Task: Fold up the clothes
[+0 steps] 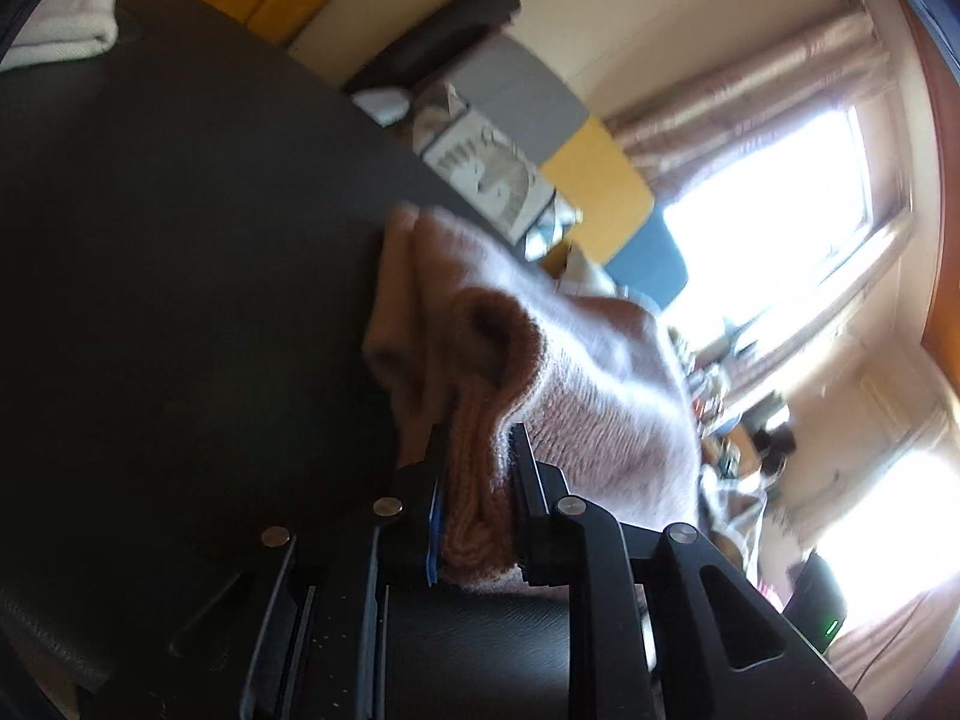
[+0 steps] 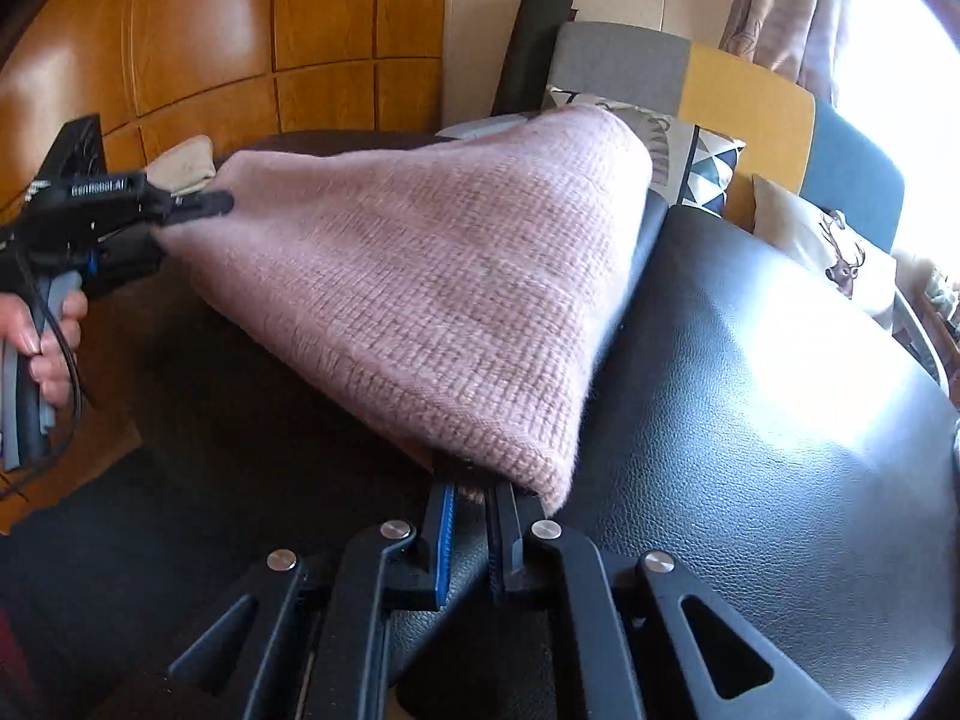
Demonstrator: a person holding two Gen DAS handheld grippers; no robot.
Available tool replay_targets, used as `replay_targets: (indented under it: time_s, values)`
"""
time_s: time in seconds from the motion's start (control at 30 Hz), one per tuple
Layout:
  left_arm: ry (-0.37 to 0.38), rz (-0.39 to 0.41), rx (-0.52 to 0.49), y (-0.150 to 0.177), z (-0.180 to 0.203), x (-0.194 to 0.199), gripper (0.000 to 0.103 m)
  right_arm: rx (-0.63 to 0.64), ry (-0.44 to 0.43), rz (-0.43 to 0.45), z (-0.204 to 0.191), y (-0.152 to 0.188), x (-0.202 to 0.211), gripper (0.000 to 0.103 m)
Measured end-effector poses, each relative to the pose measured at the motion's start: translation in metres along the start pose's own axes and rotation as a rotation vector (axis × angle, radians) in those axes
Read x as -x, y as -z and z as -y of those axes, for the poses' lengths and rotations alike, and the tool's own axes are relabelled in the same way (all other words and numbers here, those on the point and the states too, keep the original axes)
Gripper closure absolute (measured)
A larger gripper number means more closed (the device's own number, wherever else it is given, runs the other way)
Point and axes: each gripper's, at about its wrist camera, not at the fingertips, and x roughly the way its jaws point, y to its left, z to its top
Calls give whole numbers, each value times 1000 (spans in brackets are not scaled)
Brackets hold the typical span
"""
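Pink knit point(image 2: 432, 276) lifted, mid-fold.
Left claw point(image 1: 480, 480) and right claw point(image 2: 474, 498) pinch its edges; keep tension even.

Right gripper point(image 2: 477, 489) fingers' tips buried under pink sweater point(image 2: 432, 276); window view blurred.

The work surface is a black leather-look top point(image 2: 750, 420), grained and glossy, with window light glaring off its right side. At its far left edge lies a folded cream cloth point(image 1: 66, 18), also seen in the right wrist view near the wooden wall panels. A pink knitted garment point(image 2: 432, 276) is stretched just above the surface; whether its far fold touches it cannot be told.
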Motion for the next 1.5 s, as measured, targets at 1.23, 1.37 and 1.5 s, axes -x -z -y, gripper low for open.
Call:
replay_targets:
  time_s: [1.23, 1.37, 1.5]
  values:
    - [-223, 22, -266, -8, 12, -21, 60, 16, 6, 25, 58, -163, -94, 102]
    - [-213, 16, -259, -11, 11, -22, 60, 71, 63, 71, 44, -148, -93, 100]
    - [-200, 19, -257, -14, 9, -24, 60, 6, -92, 44, 57, -157, -72, 93]
